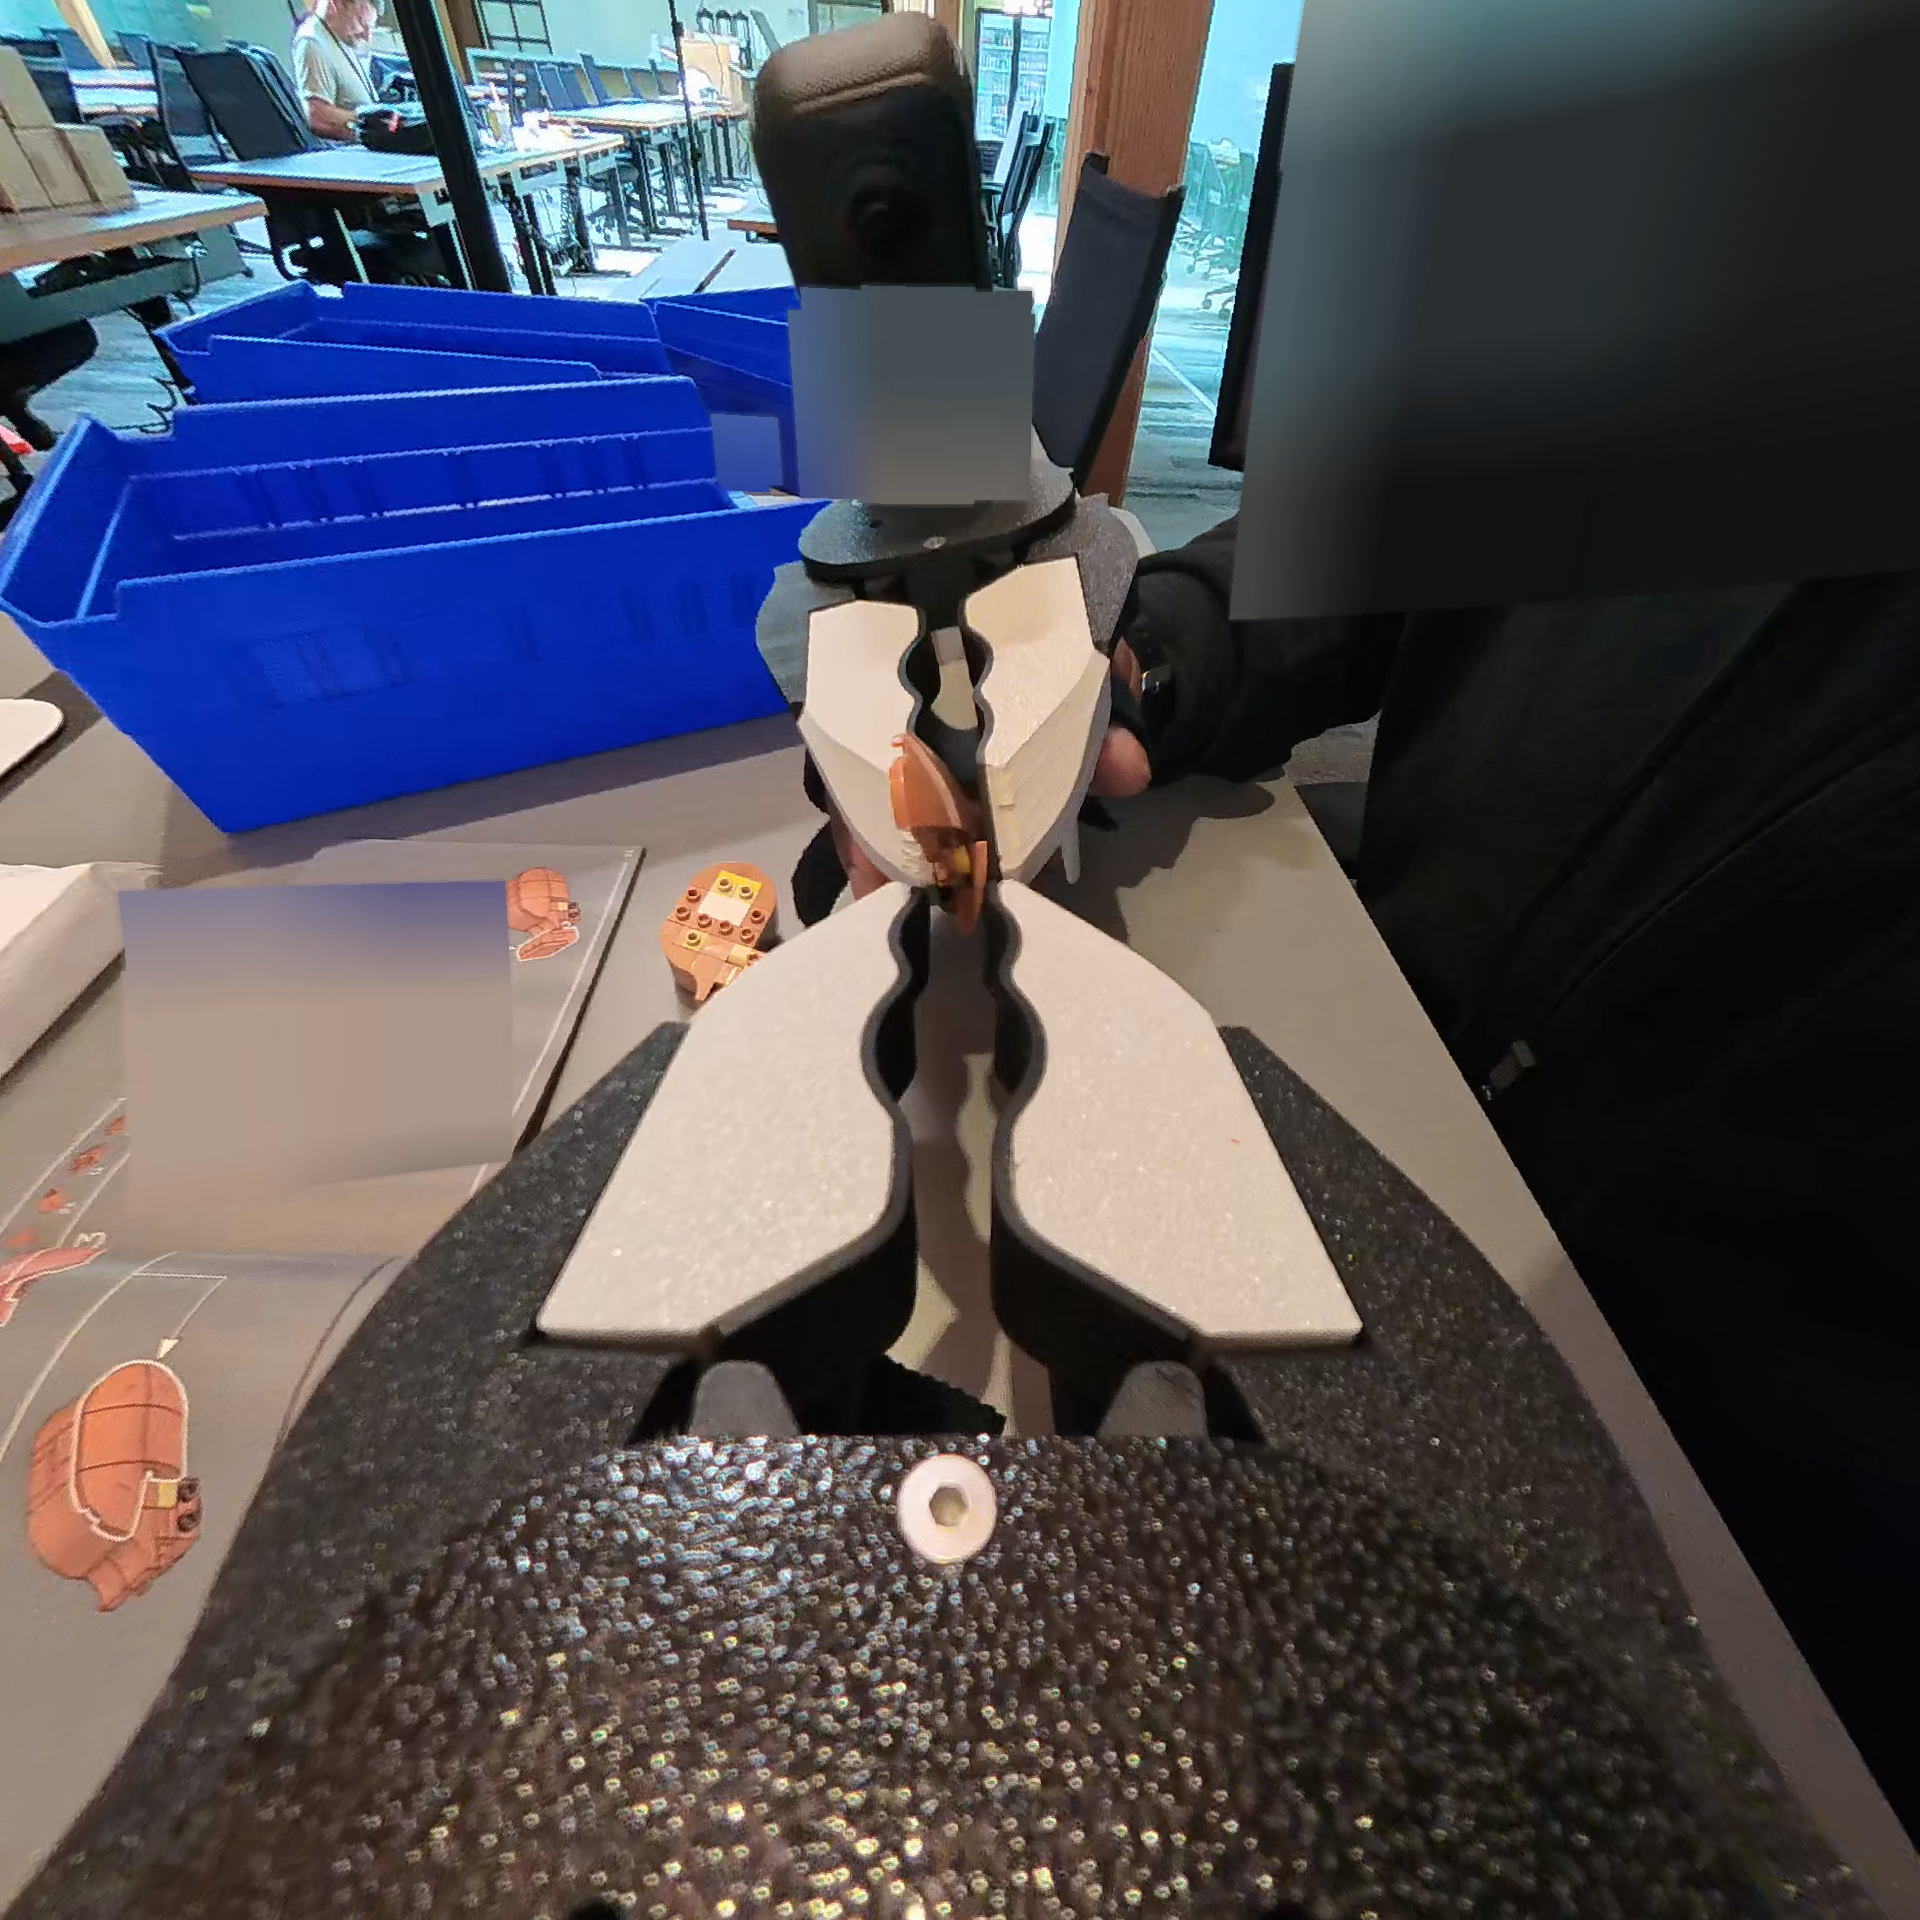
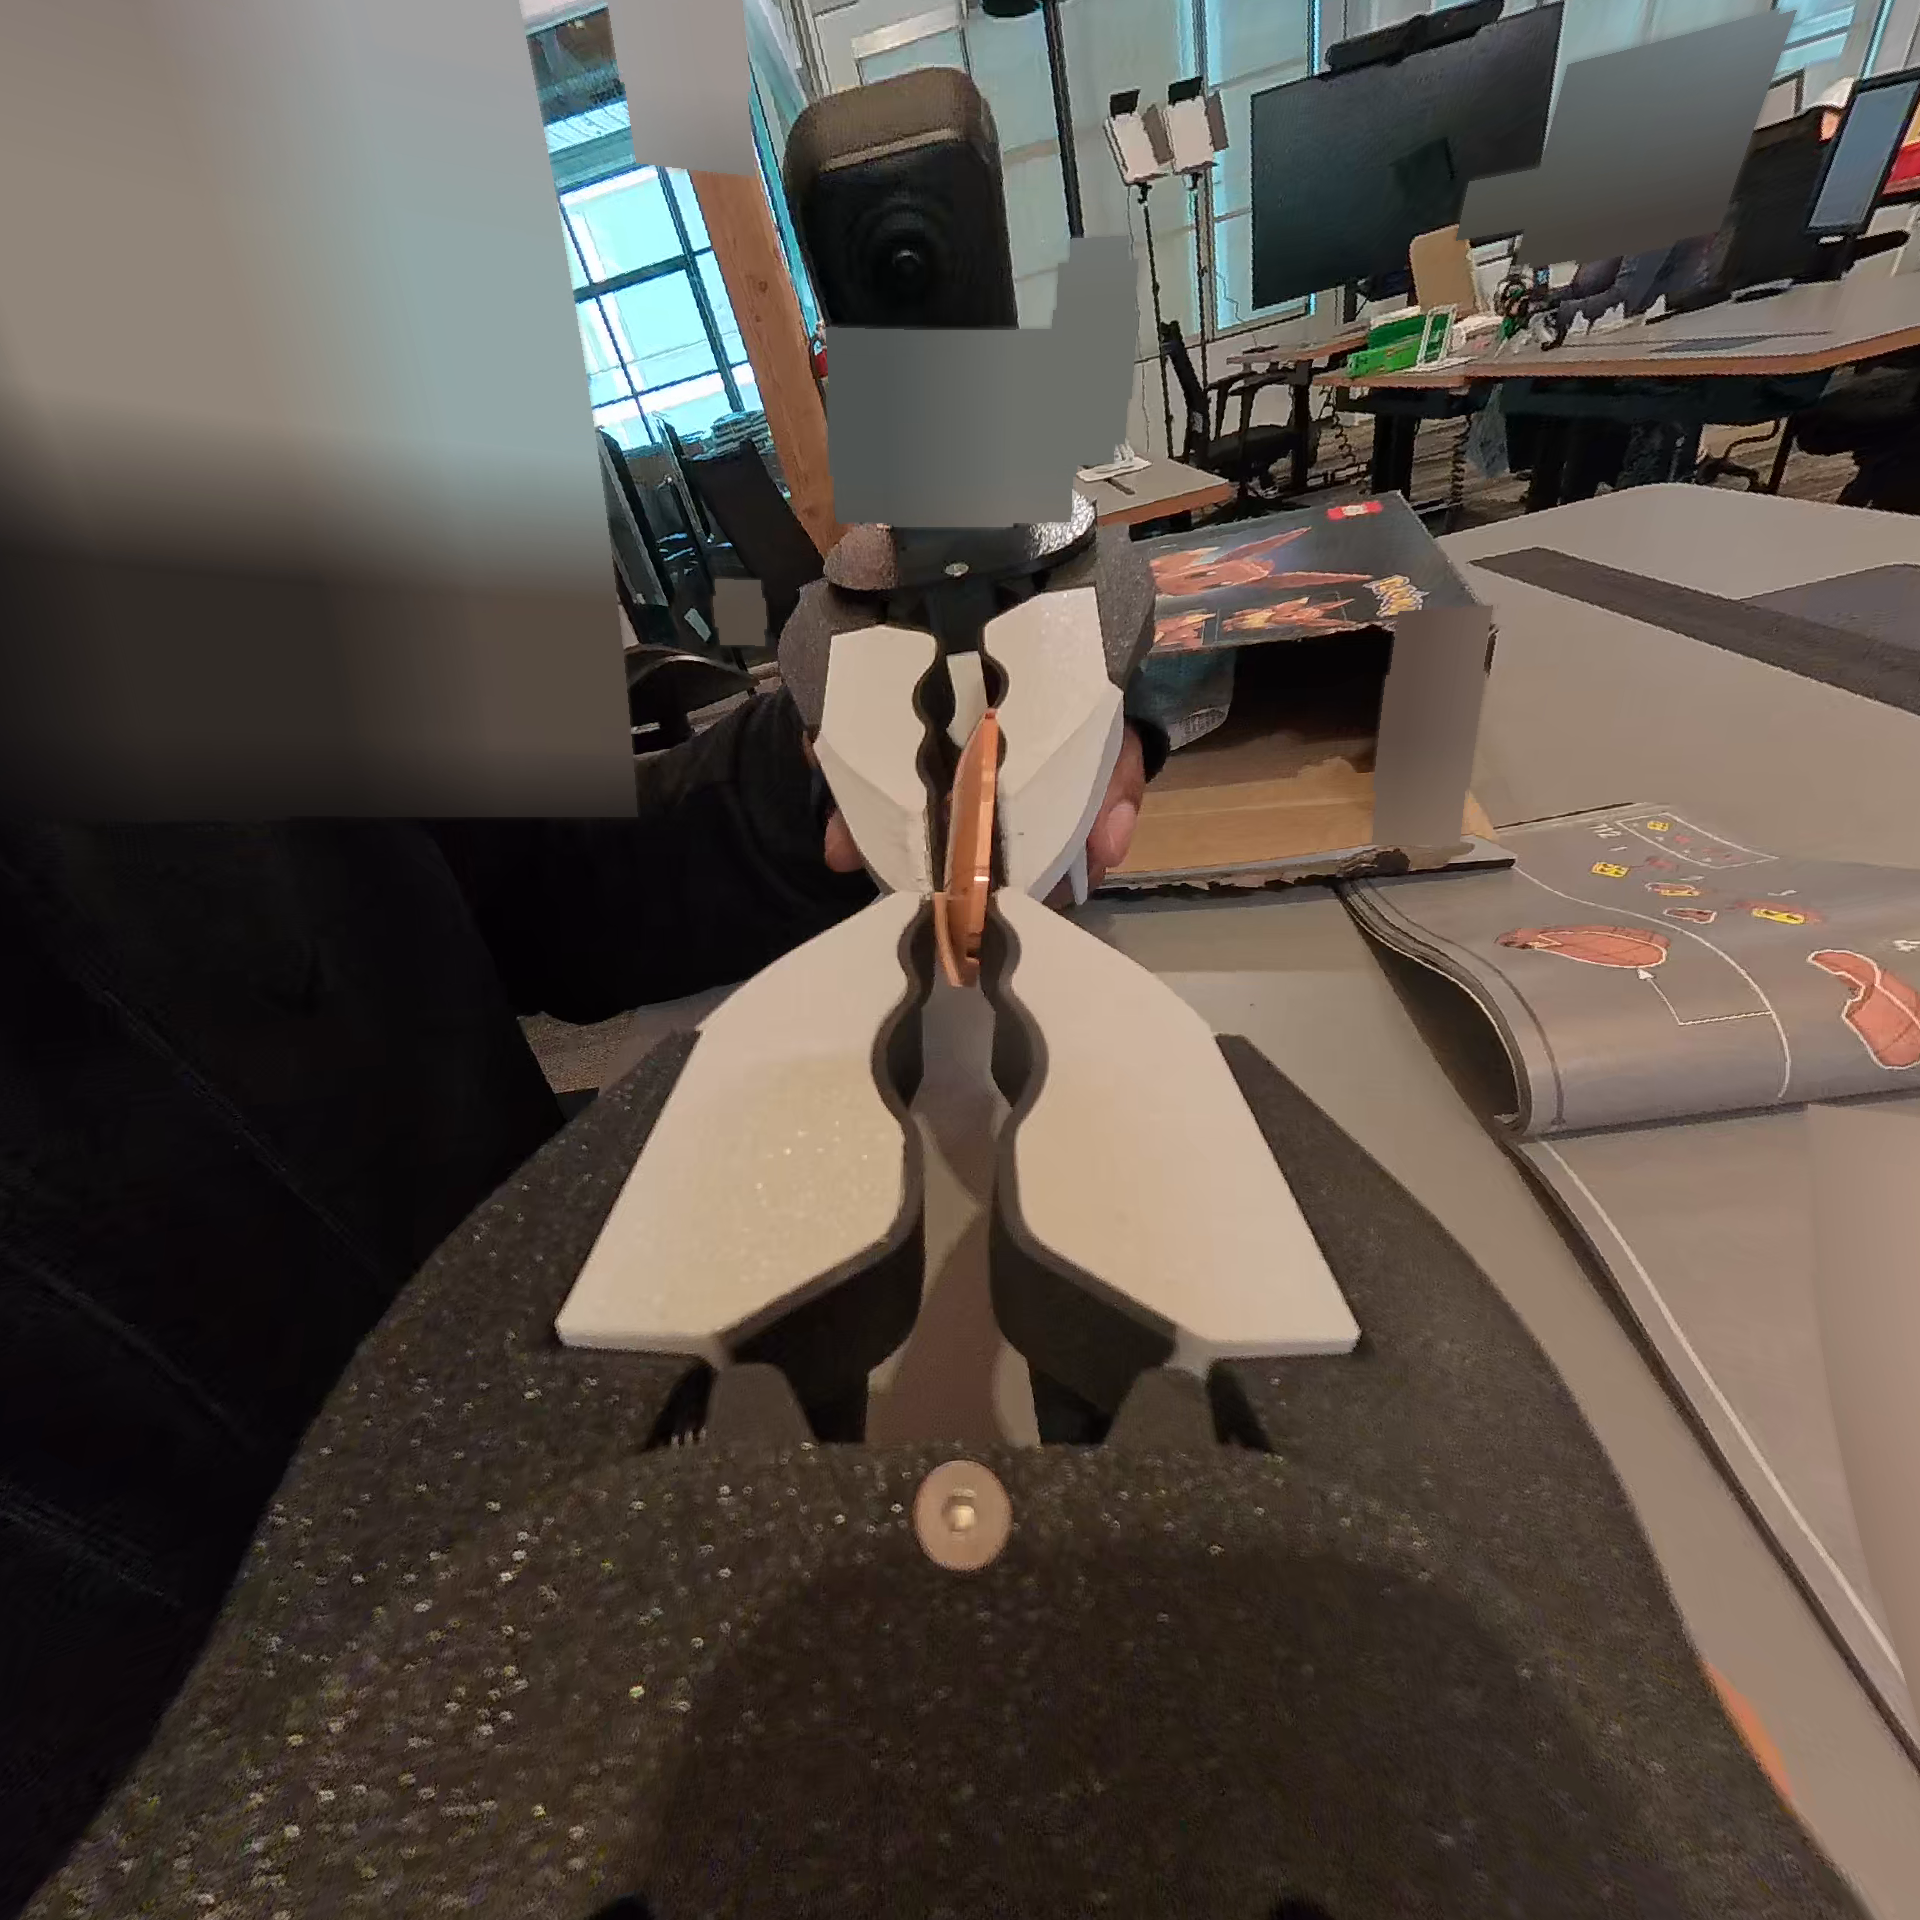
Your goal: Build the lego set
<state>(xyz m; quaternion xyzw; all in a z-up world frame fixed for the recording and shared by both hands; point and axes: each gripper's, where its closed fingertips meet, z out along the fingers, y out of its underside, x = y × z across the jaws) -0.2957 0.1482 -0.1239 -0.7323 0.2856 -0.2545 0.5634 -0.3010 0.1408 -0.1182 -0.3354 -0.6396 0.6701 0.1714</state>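
The two claws meet tip to tip above the worktop (image 1: pixel 1247 935), near its edge by the person's dark sleeve. The left claw (image 1: pixel 951 914) and the right claw (image 2: pixel 961 935) both seem pressed onto one thin brown lego piece (image 2: pixel 971 831), held on edge with its long axis running up and down; which claw truly bears it is hard to tell. In the left wrist view the piece shows small yellow and dark parts at its lower end. A second brown lego assembly (image 1: pixel 717 925) lies studs-up on the worktop beside the open instruction booklet (image 1: pixel 312 1247). Blue bins (image 1: pixel 416 582) stand toward the far-left corner; their contents are hidden. An open cardboard set box (image 2: pixel 1309 707) lies on its side, its mouth dark.
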